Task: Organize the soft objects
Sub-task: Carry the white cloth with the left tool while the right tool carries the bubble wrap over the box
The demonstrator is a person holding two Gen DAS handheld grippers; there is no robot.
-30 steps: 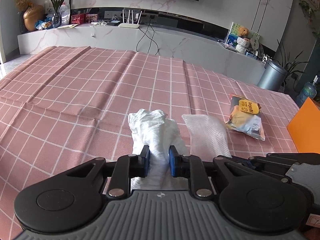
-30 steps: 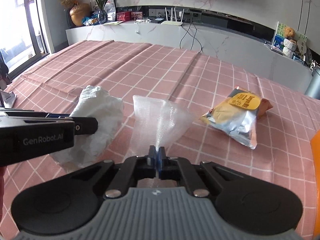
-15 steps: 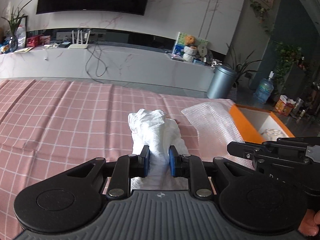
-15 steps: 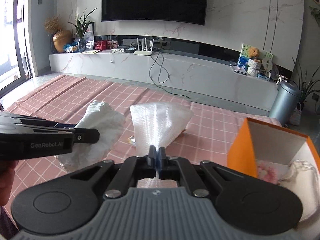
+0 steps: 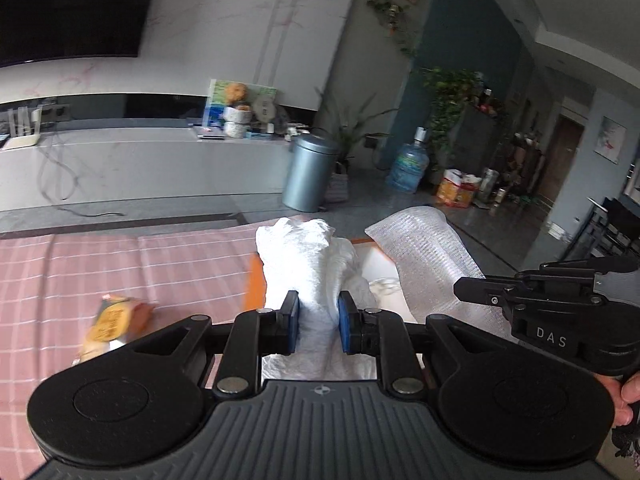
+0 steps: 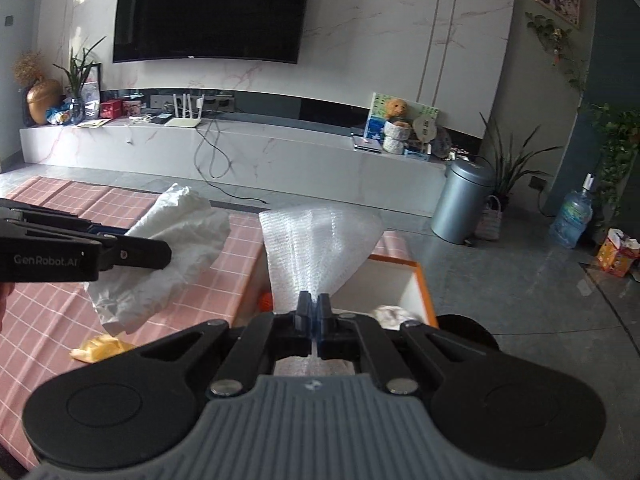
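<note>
Two soft things are in the air at once, both carried toward the same box. Biggest in view is the pink checked tablecloth [image 6: 48, 320], whose far right corner ends just where the orange box [image 6: 424, 284] stands open, white inside, with a pale crumpled thing and something small and orange already lying in it.

Next in size, the white crumpled bag [image 5: 308, 264] is held clear of the cloth by the left gripper [image 5: 318, 322], its blue pads clenched on the bag's gathered middle; in the left wrist view the bag hangs over the box's near orange edge. The bubble wrap sheet [image 6: 316, 244] fans upward from the right gripper [image 6: 315, 312], whose jaws are pinched fully together on its lower tip, and it sits above the box's open mouth.

Smallest, a yellow snack packet [image 5: 112, 320] lies on the cloth near the box-side edge, not held by either tool.

My reading is that the carry step is nearly over and the drop comes next. That calls for lowering each piece past the rim before letting go, since both are light and springy and could catch on the wall or spill back onto the cloth. The packet looks like the remaining item.
</note>
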